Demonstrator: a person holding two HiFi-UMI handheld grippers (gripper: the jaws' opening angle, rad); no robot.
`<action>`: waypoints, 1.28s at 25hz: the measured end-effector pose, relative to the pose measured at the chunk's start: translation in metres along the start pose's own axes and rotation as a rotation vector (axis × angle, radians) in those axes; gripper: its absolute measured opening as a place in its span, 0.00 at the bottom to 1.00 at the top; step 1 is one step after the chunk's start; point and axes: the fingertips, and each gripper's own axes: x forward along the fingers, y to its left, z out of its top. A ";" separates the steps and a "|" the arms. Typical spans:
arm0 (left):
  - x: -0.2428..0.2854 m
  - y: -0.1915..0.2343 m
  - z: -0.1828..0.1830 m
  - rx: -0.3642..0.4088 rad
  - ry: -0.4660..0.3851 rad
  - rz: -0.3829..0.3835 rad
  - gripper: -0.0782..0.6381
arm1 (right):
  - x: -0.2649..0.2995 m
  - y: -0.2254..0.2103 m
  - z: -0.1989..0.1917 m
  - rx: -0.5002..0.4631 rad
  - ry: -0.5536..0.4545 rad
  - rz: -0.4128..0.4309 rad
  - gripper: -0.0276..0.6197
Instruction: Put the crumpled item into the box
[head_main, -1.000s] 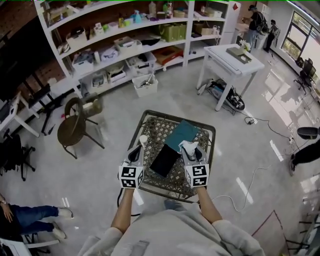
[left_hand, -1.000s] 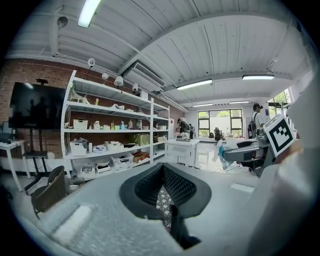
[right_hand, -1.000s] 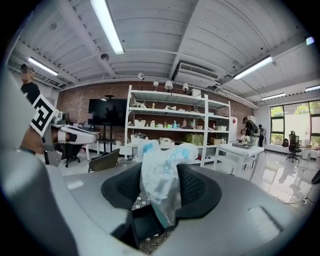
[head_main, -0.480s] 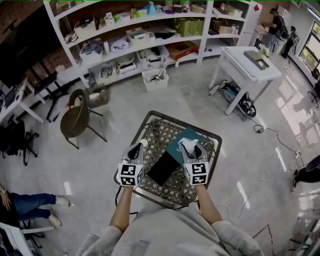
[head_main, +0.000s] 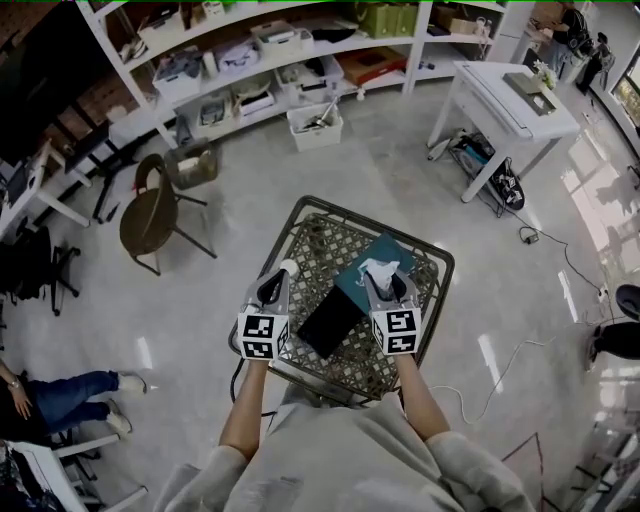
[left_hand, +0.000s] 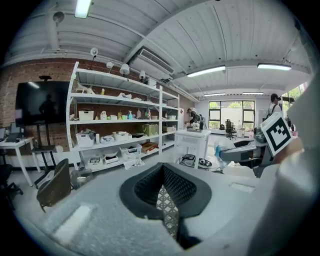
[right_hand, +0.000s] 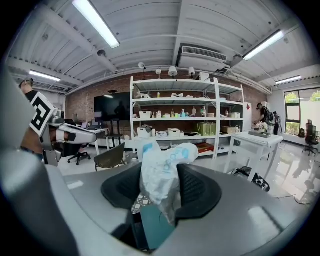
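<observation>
Table of brown metal lattice (head_main: 320, 245) bears an open black rectangular box (head_main: 330, 322). Just right of it, the right gripper (head_main: 383, 284) pinches the crumpled white plastic wrapper (head_main: 376, 271). Left of it, the left gripper (head_main: 280, 276) hangs closed and empty. The wrapper should be centred over the box before release.

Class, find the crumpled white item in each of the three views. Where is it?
Head view: centre-right, crumpled item in the right gripper.
Left gripper view: small, far right, at the other gripper's tip.
Right gripper view: centre, between the jaws.
Shared landmark: the white shelving.
</observation>
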 end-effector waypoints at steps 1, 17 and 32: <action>0.003 0.002 -0.001 -0.003 0.002 -0.005 0.11 | 0.003 0.001 -0.002 0.001 0.007 -0.003 0.34; 0.031 0.024 -0.047 -0.026 0.078 -0.143 0.11 | 0.021 0.029 -0.052 0.048 0.130 -0.086 0.34; 0.025 0.014 -0.120 -0.057 0.197 -0.174 0.11 | 0.013 0.057 -0.122 0.095 0.247 -0.068 0.34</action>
